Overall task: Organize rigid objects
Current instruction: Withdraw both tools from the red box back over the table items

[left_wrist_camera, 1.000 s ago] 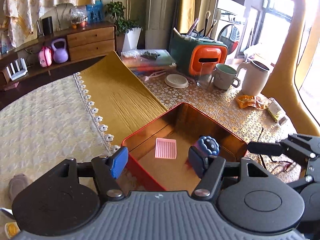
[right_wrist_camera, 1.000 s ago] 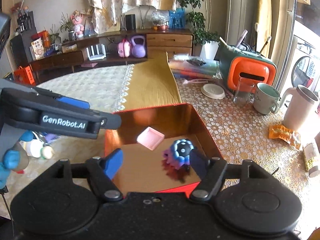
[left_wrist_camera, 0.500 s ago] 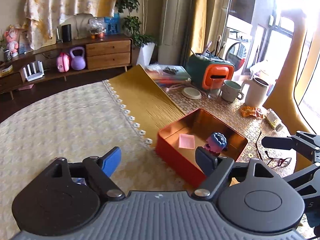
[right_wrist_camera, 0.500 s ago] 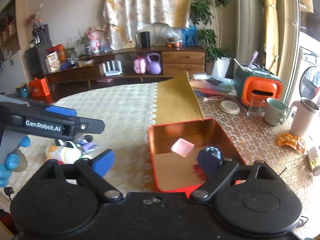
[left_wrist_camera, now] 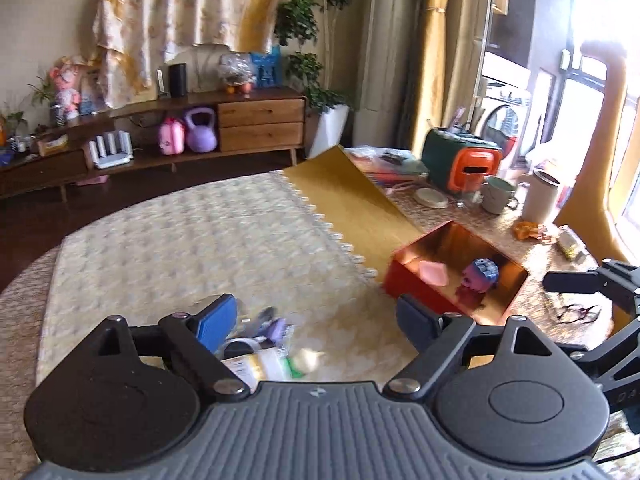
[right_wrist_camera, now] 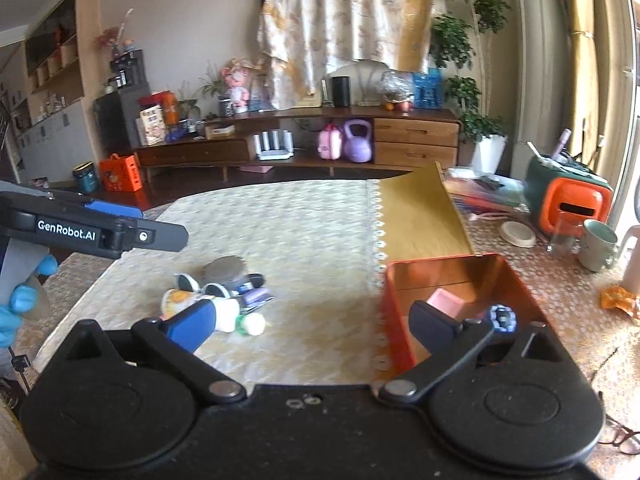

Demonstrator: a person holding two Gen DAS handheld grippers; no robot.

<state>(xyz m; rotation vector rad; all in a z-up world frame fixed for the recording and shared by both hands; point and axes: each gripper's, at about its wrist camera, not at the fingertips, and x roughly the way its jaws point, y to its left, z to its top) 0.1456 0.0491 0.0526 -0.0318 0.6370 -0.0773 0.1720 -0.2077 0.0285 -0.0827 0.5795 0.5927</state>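
Observation:
An orange-red tin box (left_wrist_camera: 416, 285) (right_wrist_camera: 394, 312) stands on the table and holds a pink square piece (left_wrist_camera: 433, 273) (right_wrist_camera: 445, 302) and a blue and purple toy (left_wrist_camera: 480, 276) (right_wrist_camera: 503, 318). A heap of small objects (right_wrist_camera: 224, 296) (left_wrist_camera: 266, 346) lies on the cream cloth to the box's left: a grey round lid, white bottles, purple bits. My left gripper (left_wrist_camera: 316, 320) is open and empty above the heap. My right gripper (right_wrist_camera: 312, 322) is open and empty, between heap and box. The left gripper also shows at the left of the right wrist view (right_wrist_camera: 92, 232).
At the back right stand a green and orange case (right_wrist_camera: 568, 196), a glass, a mug (right_wrist_camera: 598, 244), a white jug (left_wrist_camera: 540, 196) and a stack of books. Glasses (left_wrist_camera: 576, 314) and snack packets lie right of the box. A yellow mat (right_wrist_camera: 416, 216) lies behind it.
Both grippers have pulled back and swung left, away from the box. The heap of small objects has come into view under the left gripper. The toy stays in the box.

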